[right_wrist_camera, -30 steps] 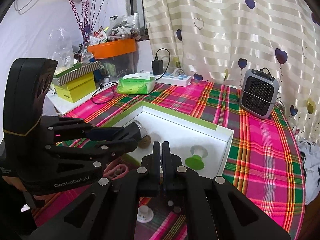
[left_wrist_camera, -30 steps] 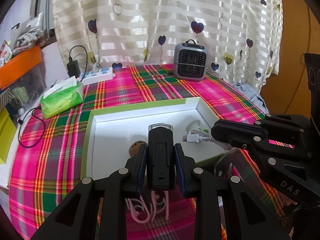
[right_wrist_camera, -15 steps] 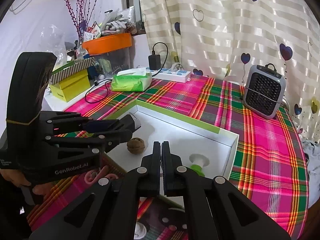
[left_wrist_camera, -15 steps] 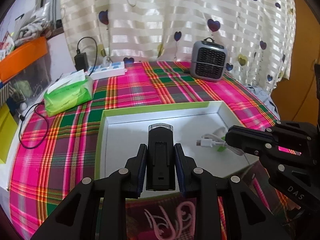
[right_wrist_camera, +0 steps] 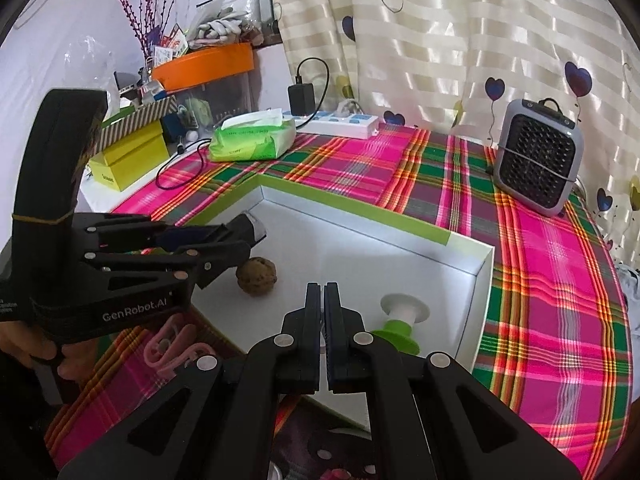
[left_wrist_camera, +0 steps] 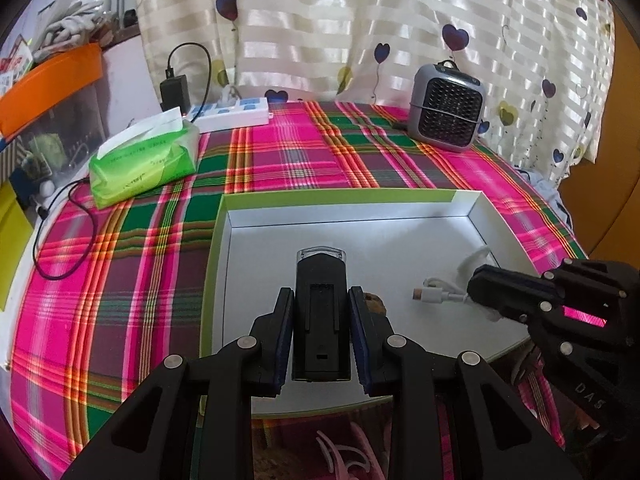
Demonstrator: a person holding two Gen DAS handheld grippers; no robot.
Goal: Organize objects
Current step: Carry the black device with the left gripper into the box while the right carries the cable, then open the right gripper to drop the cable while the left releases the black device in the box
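Note:
My left gripper [left_wrist_camera: 320, 300] is shut on a black device with a clear tip [left_wrist_camera: 320, 312] and holds it over the white tray with a green rim [left_wrist_camera: 336, 198]. My right gripper [right_wrist_camera: 323, 292] is shut on a white USB cable [left_wrist_camera: 438, 295], over the tray's right side. In the tray lie a brown walnut [right_wrist_camera: 256, 276] and a white-and-green suction hook [right_wrist_camera: 400, 320]. The walnut is mostly hidden behind my left fingers in the left wrist view. A pink hair clip [right_wrist_camera: 172, 346] lies on the plaid cloth in front of the tray.
A green tissue pack [left_wrist_camera: 144, 160], a white power strip with a charger [left_wrist_camera: 232, 112] and a grey mini heater [left_wrist_camera: 446, 108] stand behind the tray. Yellow boxes [right_wrist_camera: 128, 156] and an orange bin [right_wrist_camera: 204, 64] crowd the left. A curtain hangs behind.
Both grippers have moved forward over the tray, each with its object held. The tray has grown larger and more centred in both views.

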